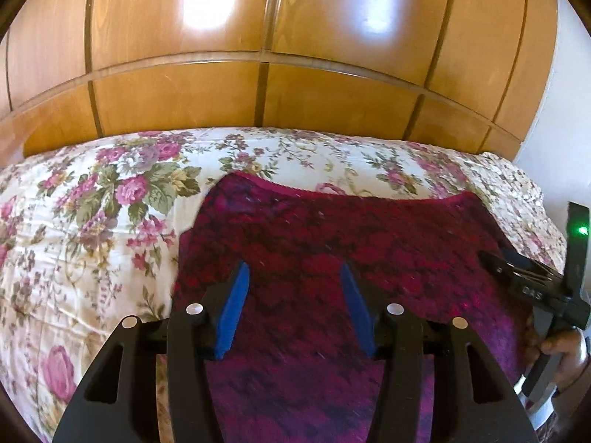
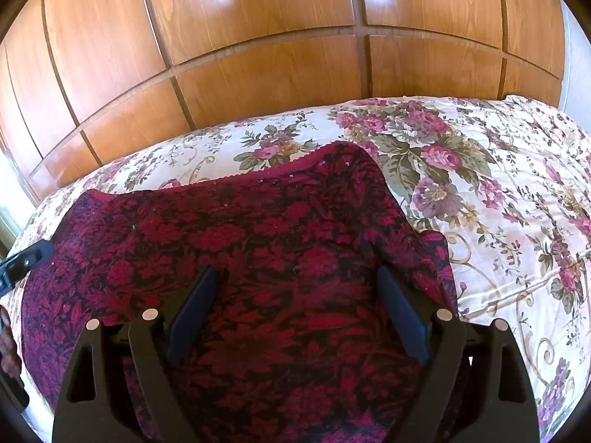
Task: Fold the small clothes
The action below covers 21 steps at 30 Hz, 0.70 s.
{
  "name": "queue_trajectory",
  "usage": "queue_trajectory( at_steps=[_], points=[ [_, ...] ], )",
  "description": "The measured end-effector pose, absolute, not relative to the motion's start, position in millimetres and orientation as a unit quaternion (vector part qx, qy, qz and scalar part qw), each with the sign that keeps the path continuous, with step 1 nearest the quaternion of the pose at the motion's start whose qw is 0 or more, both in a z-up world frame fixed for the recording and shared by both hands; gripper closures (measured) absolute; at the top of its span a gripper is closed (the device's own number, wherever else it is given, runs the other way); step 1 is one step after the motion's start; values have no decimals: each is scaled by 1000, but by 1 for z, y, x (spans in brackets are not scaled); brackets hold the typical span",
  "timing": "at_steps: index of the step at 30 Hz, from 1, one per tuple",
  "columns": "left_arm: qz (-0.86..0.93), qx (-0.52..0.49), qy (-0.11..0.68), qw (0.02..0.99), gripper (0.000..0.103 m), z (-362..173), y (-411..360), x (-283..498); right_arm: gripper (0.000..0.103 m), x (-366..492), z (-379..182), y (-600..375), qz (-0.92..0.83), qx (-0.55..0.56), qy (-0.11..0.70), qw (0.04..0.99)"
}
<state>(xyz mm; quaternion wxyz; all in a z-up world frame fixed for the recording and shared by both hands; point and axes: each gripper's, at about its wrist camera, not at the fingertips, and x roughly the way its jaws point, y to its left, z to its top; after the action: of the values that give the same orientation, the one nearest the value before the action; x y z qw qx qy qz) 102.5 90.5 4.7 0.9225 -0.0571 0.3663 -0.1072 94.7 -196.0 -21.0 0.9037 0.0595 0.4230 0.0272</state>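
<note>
A dark red patterned garment (image 2: 258, 243) lies spread flat on a bed covered by a cream quilt with pink roses (image 2: 480, 192). No basket, box or other container shows in either view; the quilt alone carries the garment.

The left tongs (image 1: 293, 284) hang over the garment with their blue pads (image 1: 234, 310) apart and only cloth visible below the gap; no fabric is pinched between them. The right tongs (image 2: 295, 288) stand wider, dark pads (image 2: 192, 310) well apart, also above the cloth and clamped on nothing. The garment reaches ahead of both pairs of tongs and runs beneath them toward the camera, its far hem (image 2: 266, 173) lying beyond the tips.

Behind the bed stands a glossy wooden panelled wardrobe (image 1: 258, 37).

The left wrist view alone shows a person's hand (image 1: 557, 350) gripping the right tool's handle, with a green light (image 1: 583, 229) on that tool at the frame's right edge. The right wrist view alone shows the garment's short sleeve (image 2: 417, 254) just past its right finger, and a broad stretch of bare quilt further right. The left view is blurred over the cloth; the right view is sharp.
</note>
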Motion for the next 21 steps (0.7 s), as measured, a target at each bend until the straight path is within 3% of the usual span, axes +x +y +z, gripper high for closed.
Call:
queue_trajectory(
  at_steps=[10,15,21],
  points=[
    [-116,-26,351,929,52,8,72,78,3,77,14,-199,43,56,435,897],
    [-122,-22,354,927,52,5,67,73,3,58,26,-234,34,114,431,895],
    [-125,-19,354,927,52,2,65,68,3,41,-5,-275,39,213,473,854]
  ],
)
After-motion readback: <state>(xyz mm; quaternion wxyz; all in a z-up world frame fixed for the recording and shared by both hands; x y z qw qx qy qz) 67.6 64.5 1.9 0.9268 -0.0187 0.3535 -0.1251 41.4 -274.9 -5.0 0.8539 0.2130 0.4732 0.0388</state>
